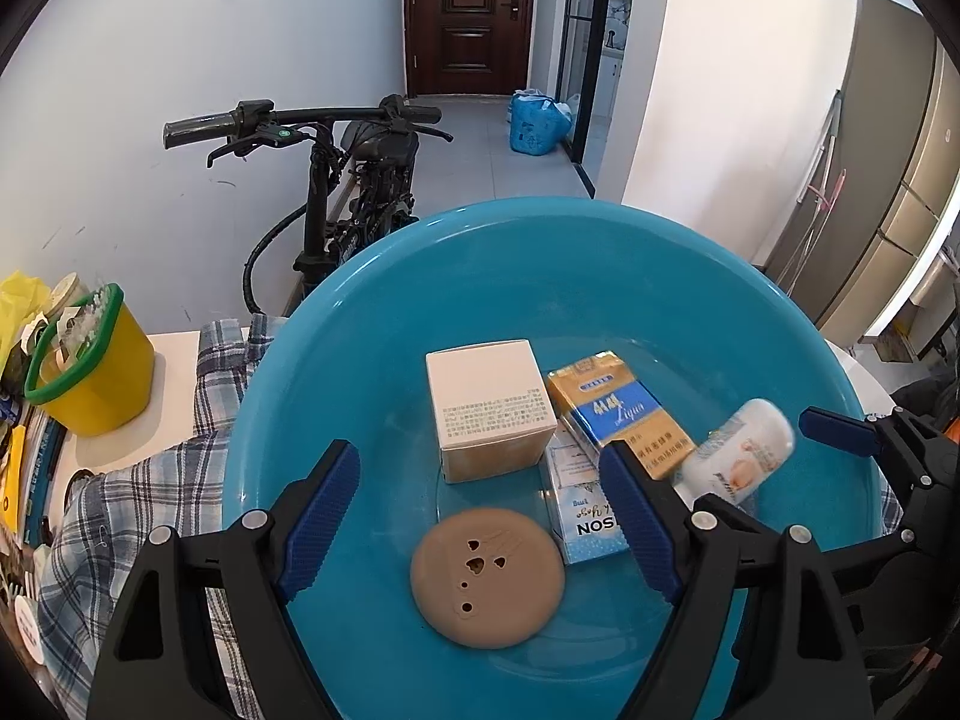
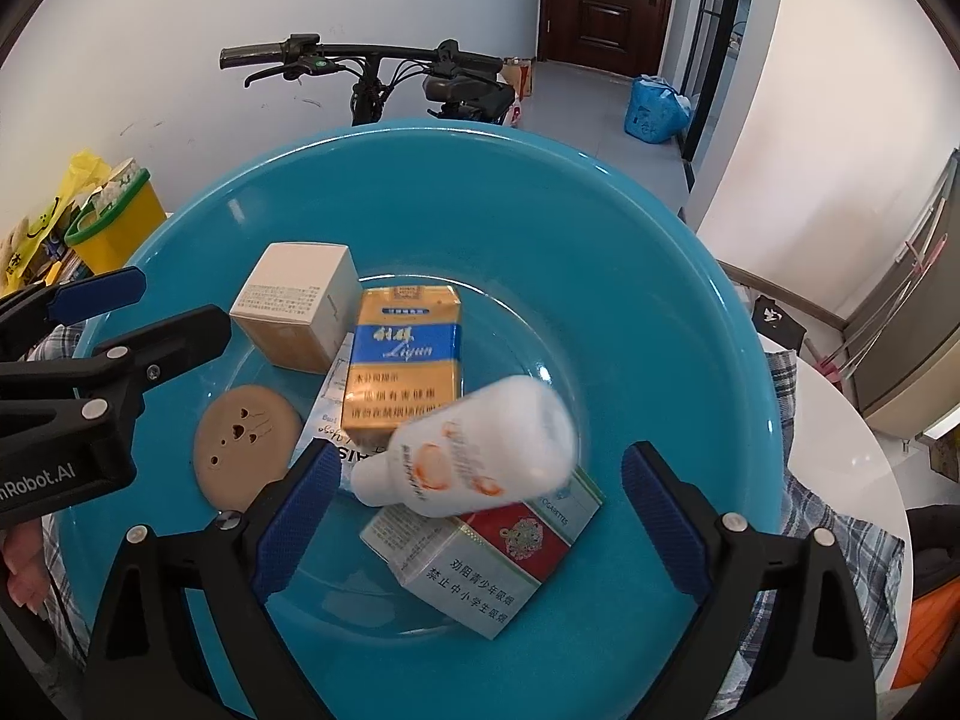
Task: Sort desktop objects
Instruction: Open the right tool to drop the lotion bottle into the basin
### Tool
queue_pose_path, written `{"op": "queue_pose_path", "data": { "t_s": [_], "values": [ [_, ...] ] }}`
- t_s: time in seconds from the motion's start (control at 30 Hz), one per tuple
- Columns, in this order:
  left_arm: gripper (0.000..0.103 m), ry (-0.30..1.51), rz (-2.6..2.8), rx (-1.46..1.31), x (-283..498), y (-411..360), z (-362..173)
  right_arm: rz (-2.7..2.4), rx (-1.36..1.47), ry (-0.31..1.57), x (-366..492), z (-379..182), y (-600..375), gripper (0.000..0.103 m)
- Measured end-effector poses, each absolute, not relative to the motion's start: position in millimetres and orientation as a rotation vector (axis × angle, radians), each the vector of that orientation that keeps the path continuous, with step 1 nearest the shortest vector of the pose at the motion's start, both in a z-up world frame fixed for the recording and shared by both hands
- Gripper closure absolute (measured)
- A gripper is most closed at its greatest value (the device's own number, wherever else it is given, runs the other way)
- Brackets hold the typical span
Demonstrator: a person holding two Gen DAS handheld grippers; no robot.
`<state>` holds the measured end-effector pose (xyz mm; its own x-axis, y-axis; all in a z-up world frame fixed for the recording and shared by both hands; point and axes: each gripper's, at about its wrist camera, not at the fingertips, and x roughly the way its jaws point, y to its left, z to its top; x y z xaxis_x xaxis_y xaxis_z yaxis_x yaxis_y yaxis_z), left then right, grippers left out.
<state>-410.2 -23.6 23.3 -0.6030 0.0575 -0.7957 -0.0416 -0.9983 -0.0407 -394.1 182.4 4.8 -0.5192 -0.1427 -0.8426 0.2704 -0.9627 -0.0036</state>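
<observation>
Both grippers hover over the blue basin [image 2: 600, 228], jaws wide, gripping nothing. Left gripper [image 1: 480, 522] is above the tan round disc [image 1: 487, 577]. Right gripper [image 2: 480, 516] frames a blurred white bottle [image 2: 474, 450], lying across cigarette packs [image 2: 408, 360] inside the basin.

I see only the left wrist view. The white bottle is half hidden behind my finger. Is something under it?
Observer: Yes. A red and white pack lies under the bottle, in the basin.
Operator: Does the right gripper hold the bottle?
Observer: No. The right gripper is open. Its pads do not touch the bottle, which looks blurred.
</observation>
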Motion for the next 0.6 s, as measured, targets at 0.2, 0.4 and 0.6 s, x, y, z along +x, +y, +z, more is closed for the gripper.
{"op": "queue_pose_path", "data": {
  "t_s": [0.2,0.4,0.6],
  "values": [
    [0.019,-0.032,2.768,-1.366,-410,-25,25,-2.55,1.383,0.188,-395,7,184,0.008],
    [0.019,-0.033,2.771,-1.36,-410,-25,26,-2.566,1.372,0.176,-395,11,187,0.008],
    [0.019,-0.067,2.788,-1.285,-405,-26,36,-2.607,1.322,0.161,-391,21,193,0.008]
  ]
}}
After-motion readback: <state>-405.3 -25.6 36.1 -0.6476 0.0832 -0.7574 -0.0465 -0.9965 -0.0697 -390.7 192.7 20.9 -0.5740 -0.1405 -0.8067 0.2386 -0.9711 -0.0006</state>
